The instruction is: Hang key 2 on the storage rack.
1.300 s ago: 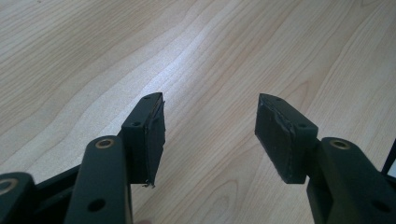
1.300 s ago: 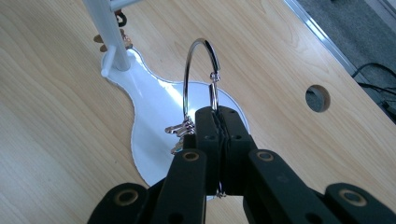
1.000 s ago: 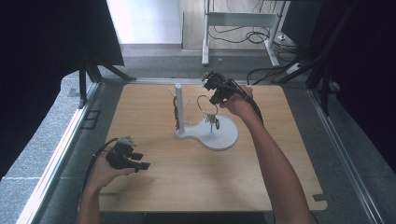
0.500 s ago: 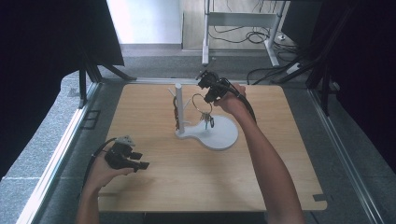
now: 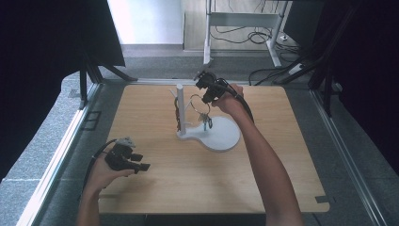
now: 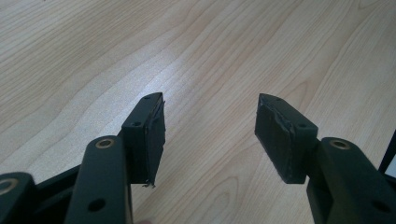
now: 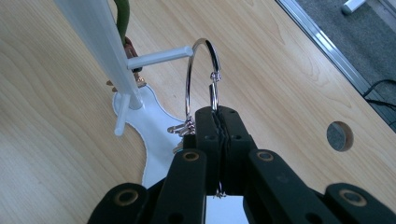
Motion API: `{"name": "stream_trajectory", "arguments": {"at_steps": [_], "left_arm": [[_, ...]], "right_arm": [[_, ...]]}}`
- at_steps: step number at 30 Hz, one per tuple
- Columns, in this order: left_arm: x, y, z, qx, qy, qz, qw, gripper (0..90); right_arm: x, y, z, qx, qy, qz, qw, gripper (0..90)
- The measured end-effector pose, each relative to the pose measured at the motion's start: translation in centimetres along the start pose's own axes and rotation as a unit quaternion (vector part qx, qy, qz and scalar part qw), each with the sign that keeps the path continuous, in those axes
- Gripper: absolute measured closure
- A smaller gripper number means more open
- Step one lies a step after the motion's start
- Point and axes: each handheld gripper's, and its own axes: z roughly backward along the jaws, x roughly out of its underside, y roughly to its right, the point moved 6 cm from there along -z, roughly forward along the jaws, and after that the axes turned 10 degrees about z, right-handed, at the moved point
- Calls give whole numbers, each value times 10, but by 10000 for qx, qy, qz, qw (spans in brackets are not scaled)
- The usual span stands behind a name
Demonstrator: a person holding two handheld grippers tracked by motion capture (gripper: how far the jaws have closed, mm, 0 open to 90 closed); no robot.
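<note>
The right gripper (image 7: 219, 116) has its jaws clamped on a metal key ring (image 7: 201, 79), held just beside the upper peg (image 7: 159, 57) of the white stand (image 5: 207, 129) (two pegs show in the right gripper view). The keys (image 5: 205, 118) hang below, too small to count, perhaps three. The left gripper (image 6: 210, 130) rests open and empty over the table (image 5: 282, 141). Since the earlier frames the ring has moved closer to the post.
</note>
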Motion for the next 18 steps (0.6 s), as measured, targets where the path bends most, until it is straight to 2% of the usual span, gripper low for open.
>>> {"name": "stream_trajectory", "arguments": {"at_steps": [18], "left_arm": [[1,-1,2,19,28,37,10000,434]], "right_arm": [[-12,-12,-5,-68,47,120,9999,881]]}}
